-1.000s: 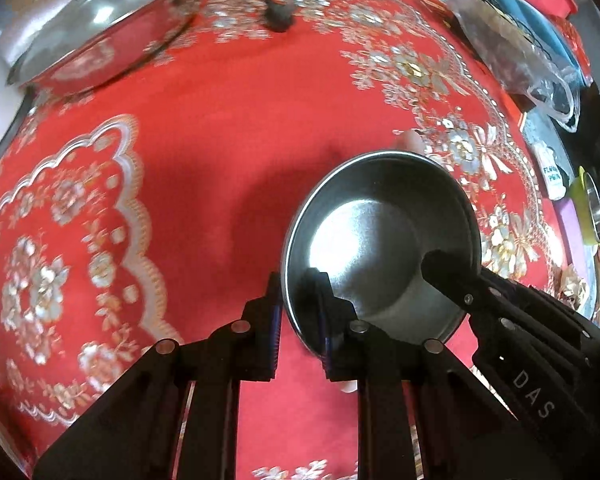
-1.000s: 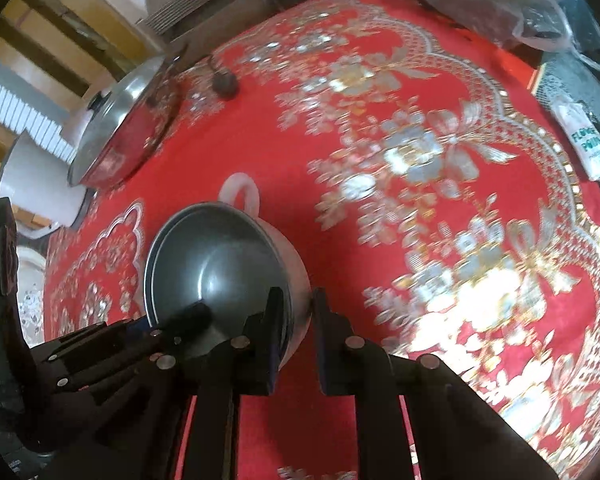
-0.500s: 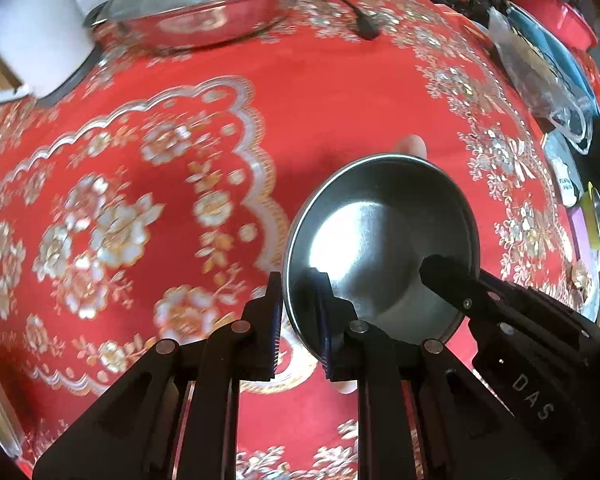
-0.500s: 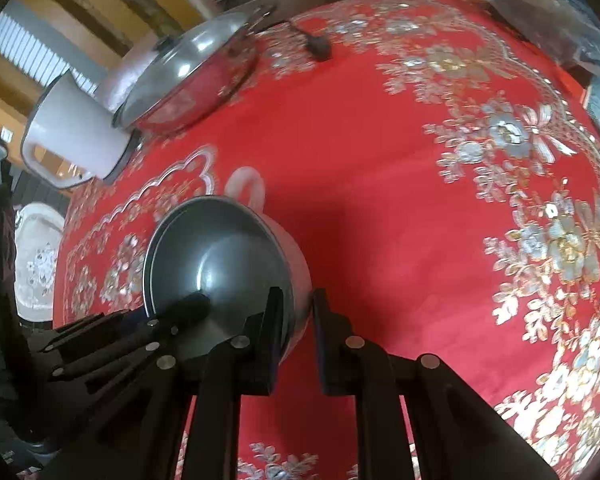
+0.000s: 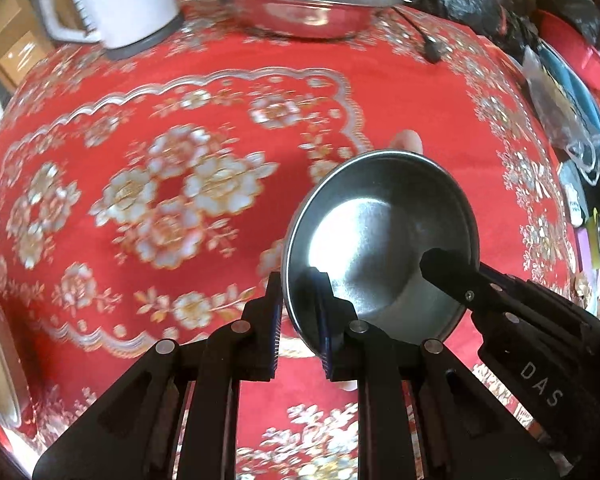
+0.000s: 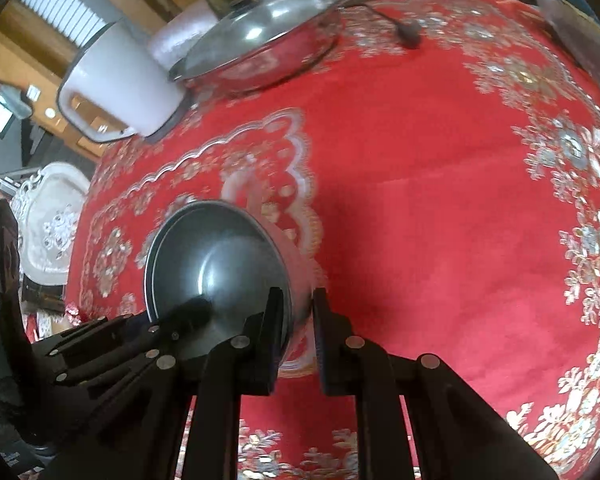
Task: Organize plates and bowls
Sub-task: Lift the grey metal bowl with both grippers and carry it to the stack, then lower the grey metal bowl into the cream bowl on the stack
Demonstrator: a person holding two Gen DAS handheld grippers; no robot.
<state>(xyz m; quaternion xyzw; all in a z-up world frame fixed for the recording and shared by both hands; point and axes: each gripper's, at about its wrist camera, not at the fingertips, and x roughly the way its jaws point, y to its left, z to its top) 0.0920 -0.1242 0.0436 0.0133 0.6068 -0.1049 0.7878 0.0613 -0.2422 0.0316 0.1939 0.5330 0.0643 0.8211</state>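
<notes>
Both grippers [image 5: 298,308] [image 6: 296,312] stay clamped on the steel bowl [image 5: 380,240], apparently carried nearer the white jug [image 5: 112,0].

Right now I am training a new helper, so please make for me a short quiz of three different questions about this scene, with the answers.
1. True or false: the metal bowl is gripped by both the left gripper and the right gripper at its rim.
2. Which thing stands beside the lidded steel pan at the far edge of the table?
A. a white jug
B. a green bottle
C. a wooden box
3. Fill in: the tablecloth is mostly ____ with a floral pattern.

Key: 1 true; 2 A, the white jug; 3 red.
</notes>
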